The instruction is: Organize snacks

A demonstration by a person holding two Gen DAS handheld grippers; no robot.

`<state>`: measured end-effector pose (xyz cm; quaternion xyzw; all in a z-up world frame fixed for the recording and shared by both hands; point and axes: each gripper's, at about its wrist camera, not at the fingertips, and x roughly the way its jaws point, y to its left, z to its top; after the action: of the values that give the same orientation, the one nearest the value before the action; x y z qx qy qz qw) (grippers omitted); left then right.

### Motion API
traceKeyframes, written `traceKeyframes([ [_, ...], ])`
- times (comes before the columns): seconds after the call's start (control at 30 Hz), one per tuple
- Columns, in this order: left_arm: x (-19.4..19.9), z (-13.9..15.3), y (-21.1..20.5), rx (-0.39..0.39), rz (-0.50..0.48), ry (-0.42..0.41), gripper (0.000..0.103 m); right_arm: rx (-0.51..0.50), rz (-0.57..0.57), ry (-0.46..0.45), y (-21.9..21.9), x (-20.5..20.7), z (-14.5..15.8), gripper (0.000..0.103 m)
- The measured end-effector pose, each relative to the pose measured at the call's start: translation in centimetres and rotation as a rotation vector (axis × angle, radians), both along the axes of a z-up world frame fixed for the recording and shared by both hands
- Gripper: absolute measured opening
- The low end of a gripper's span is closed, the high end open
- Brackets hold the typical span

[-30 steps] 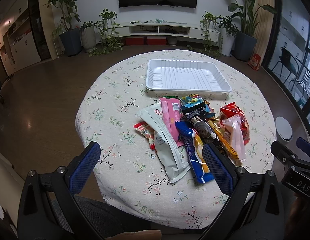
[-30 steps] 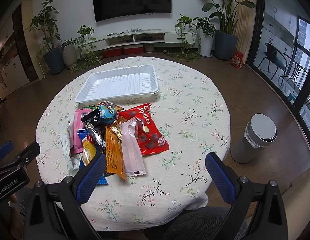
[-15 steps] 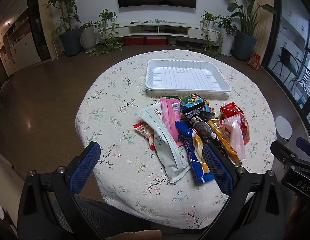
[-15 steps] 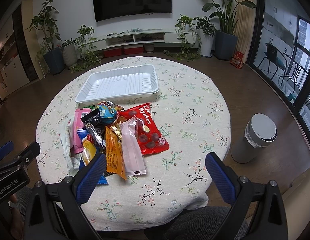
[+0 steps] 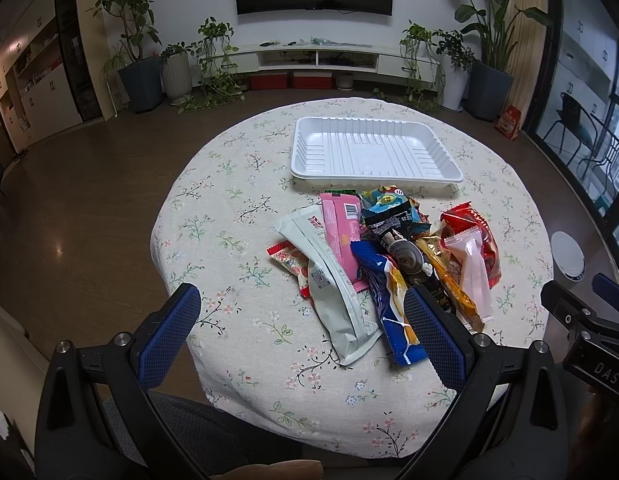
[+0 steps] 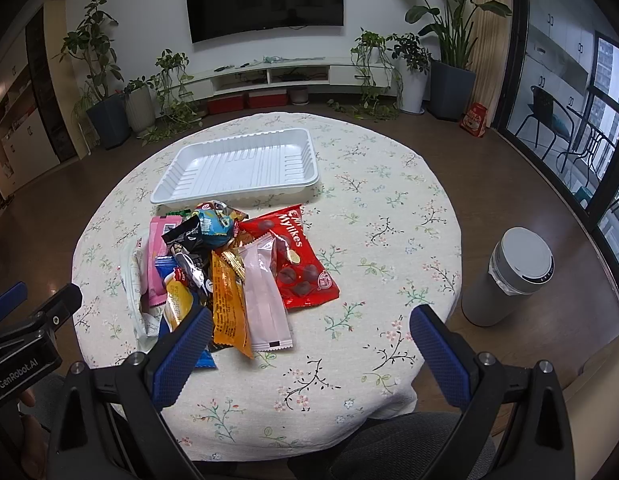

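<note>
Snacks (image 5: 385, 256) lie heaped at the middle of the round, floral-clothed counter (image 5: 229, 216). At their 12 o'clock sits a ribbed white plastic tray (image 5: 373, 150), nothing in it. Left gripper (image 5: 301, 320) and right gripper (image 6: 311, 334) hover at the 6 o'clock edge, fingers spread wide, grasping nothing.

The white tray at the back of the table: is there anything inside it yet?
Nothing: the white tray shows only its bare ribbed floor in both views. All the snacks lie heaped on the tablecloth in front of it. What the lowest packets cover stays hidden.
</note>
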<state>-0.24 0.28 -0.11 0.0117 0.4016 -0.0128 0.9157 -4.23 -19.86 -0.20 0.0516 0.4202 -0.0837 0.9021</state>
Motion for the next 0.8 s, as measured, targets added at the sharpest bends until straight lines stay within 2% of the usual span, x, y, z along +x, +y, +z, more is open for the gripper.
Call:
traceKeyframes([
  [0.63,0.04,-0.11,0.00,0.003,0.002,0.000,0.103,-0.001,0.001,0.000,-0.13,0.04,0.08,0.101],
  [0.8,0.26,-0.39,0.17,-0.028,0.003,0.010,0.103,0.007,0.000,-0.005,-0.10,0.00,0.08,0.101],
])
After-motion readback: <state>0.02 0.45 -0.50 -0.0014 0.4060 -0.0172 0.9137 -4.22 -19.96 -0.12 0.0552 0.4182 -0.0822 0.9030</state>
